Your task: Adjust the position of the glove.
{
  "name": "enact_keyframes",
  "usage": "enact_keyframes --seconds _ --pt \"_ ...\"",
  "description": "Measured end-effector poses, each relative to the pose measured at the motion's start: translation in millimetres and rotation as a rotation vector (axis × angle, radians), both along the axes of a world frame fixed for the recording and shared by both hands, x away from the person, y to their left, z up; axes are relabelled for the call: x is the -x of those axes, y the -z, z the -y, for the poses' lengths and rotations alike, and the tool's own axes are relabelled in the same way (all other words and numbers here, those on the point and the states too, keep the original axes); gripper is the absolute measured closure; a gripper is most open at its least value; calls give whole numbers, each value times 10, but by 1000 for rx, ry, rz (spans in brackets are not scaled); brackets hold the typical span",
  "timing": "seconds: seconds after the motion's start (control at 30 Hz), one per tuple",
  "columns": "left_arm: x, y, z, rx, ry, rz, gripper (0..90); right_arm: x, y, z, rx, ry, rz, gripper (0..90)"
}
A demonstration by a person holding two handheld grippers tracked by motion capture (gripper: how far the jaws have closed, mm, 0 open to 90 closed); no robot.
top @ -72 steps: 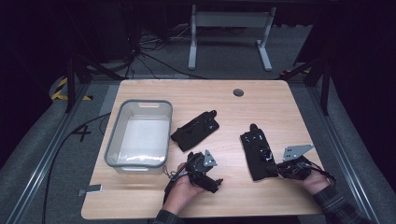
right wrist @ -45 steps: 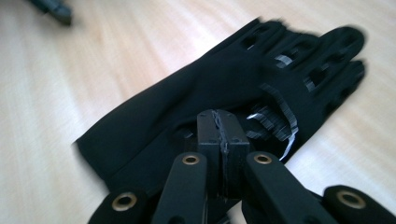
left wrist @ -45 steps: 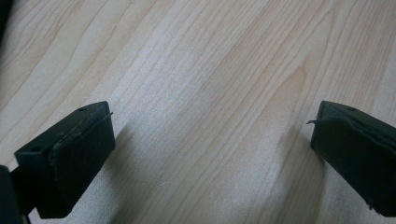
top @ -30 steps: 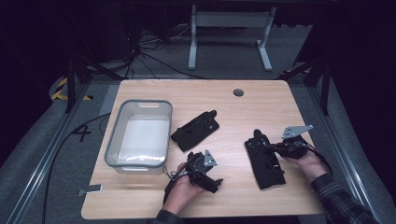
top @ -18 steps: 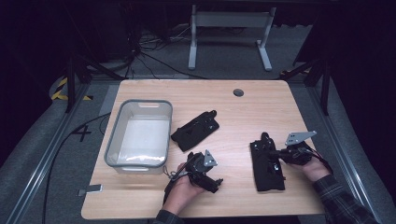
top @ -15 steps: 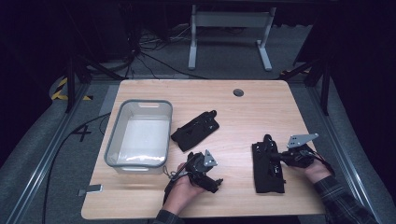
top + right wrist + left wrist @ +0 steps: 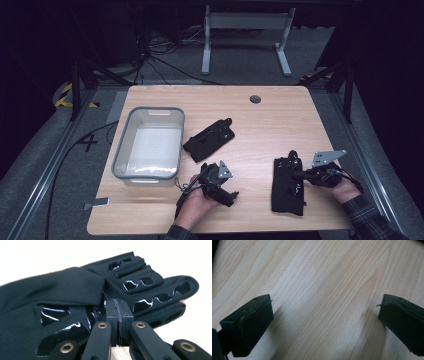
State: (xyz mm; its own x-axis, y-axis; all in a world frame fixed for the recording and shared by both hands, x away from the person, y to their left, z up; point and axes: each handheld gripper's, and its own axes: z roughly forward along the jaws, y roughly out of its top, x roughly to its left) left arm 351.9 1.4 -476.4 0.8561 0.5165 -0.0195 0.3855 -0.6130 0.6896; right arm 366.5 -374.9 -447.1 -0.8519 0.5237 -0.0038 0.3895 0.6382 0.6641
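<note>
A black glove (image 7: 287,187) with glossy patches lies at the table's front right, its fingers pointing away from me. My right gripper (image 7: 299,175) comes in from the right and is shut on that glove's edge. In the right gripper view the jaws (image 7: 119,310) are pressed together against the glove (image 7: 62,290), whose fingers spread to the right. A second black glove (image 7: 210,140) lies near the middle of the table. My left gripper (image 7: 230,196) rests on the wood at the front centre. In the left gripper view it (image 7: 324,322) stands open over bare wood.
A clear plastic bin (image 7: 150,110) stands empty at the left of the table, close to the second glove. A round cable hole (image 7: 255,99) sits near the far edge. Beyond the table is a white stand (image 7: 245,30) on dark floor.
My right gripper has moved toward the front right with the glove, which has turned to lie straighter along the table. The left gripper has stayed where it was.
</note>
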Motion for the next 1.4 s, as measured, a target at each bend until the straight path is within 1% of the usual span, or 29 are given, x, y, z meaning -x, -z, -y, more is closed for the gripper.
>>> enact_keyframes --seconds 0.07,0.1,0.2,0.3,0.37,0.43,0.7,0.73,0.77,0.8,0.83,0.87,0.9,1.0,1.03,1.1,1.2,1.23,1.3,1.33,1.4 --pt "0 0 0 0 0 0 1 27 -42 -12 -33 -12 1 899" --pt "0 0 0 0 0 0 1 52 -58 -38 -52 -27 1 899" --pt "0 0 0 0 0 0 1 110 -37 -109 -40 -60 -11 899" --pt "0 0 0 0 0 0 1 151 19 -131 -9 -80 -32 899" --pt "0 0 0 0 0 0 1 168 30 -116 -6 -82 -39 900" --pt "0 0 0 -1 0 0 1 175 25 -90 3 -80 -36 900" --pt "1 0 1 0 0 0 1 163 15 61 2 -69 -42 897" --pt "0 0 1 0 0 0 1 161 13 71 -4 -69 -40 896" --pt "1 0 1 0 0 0 1 159 2 86 -22 -67 -41 890" --pt "1 0 1 0 -1 0 1 155 -17 104 -43 -59 -36 866" --pt "0 0 1 0 0 0 1 146 -44 132 -67 -41 -23 840" --pt "0 0 1 0 0 0 1 139 -63 159 -79 -22 -11 815" --pt "1 0 1 0 0 0 1 132 -72 182 -81 -1 2 774" --pt "0 0 1 -1 0 0 1 83 -68 296 -82 95 34 583" --pt "0 0 1 0 0 0 1 49 -54 351 -82 141 39 530" --pt "0 0 1 -1 0 0 1 -8 -20 435 -80 203 33 454" --pt "0 0 1 0 0 0 1 -66 20 538 -83 268 28 379" --pt "0 0 2 0 -1 -1 1 -90 36 582 -83 303 37 340" --pt "0 0 2 1 -1 -1 1 -110 60 616 -73 329 35 286" --pt "0 0 2 1 -1 -1 1 -110 60 616 -73 329 35 286" --pt "-4 -3 2 0 -1 -3 3 -131 102 645 -57 353 38 231"
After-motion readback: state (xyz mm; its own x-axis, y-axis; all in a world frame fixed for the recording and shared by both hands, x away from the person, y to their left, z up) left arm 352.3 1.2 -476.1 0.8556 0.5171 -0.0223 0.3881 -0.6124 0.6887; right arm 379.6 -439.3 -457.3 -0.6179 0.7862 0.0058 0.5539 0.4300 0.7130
